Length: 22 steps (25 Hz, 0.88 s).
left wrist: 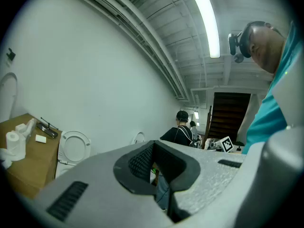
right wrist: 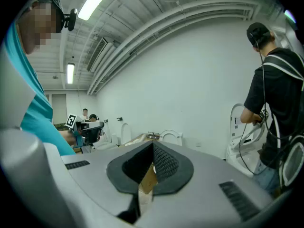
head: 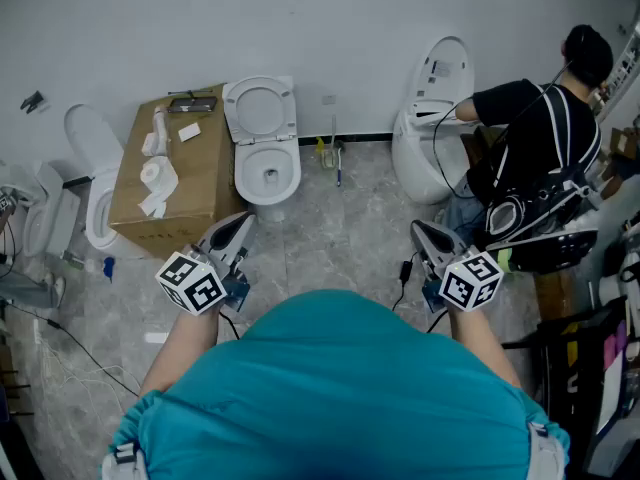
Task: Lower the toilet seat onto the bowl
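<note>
Toilet seat (head: 259, 109) stands raised against the wall (head: 340, 28), above the white bowl (head: 268, 178), just beside a cardboard box (head: 190, 188). Left tongs (head: 238, 228) and right tongs (head: 420, 232) hover well apart from the bowl, both pinched together, holding nothing. Another person (head: 530, 138) bends at a second toilet (head: 428, 118) on the right.

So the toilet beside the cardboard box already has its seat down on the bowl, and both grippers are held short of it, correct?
No. The head view shows the toilet seat raised upright, not down on the bowl. The rest holds: the cardboard box is beside it, and the left gripper and right gripper are held short of it.
</note>
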Each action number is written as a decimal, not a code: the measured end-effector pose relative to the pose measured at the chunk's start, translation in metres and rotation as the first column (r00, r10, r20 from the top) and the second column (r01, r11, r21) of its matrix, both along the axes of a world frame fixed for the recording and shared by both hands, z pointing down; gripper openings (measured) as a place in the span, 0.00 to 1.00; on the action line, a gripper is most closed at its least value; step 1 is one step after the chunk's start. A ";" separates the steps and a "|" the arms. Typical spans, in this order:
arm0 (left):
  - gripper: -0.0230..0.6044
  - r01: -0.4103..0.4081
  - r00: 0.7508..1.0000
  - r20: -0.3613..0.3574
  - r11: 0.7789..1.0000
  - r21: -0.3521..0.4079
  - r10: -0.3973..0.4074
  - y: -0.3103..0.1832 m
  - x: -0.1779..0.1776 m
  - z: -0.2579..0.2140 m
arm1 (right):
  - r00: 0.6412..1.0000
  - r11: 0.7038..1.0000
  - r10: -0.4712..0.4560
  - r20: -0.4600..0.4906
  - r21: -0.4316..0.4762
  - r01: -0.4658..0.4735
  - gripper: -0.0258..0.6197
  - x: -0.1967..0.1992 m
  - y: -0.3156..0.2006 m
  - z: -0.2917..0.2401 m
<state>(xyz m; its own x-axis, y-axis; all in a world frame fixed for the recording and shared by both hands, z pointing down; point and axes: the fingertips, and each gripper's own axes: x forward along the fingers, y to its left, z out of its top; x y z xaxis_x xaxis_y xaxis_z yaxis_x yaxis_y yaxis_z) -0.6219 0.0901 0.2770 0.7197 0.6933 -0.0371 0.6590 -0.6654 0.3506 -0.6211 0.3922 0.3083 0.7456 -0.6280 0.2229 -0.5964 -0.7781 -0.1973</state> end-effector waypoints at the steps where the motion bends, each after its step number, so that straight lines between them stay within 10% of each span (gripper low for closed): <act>1: 0.04 -0.002 1.000 -0.001 1.000 0.002 0.002 0.002 0.001 -0.001 | 1.000 1.000 -0.001 -0.003 0.000 0.001 0.04 0.000 0.000 0.000; 22: 0.04 0.050 0.999 -0.012 0.999 0.010 -0.050 0.074 -0.009 -0.009 | 0.992 0.993 -0.115 -0.060 -0.014 0.115 0.04 -0.008 0.030 -0.015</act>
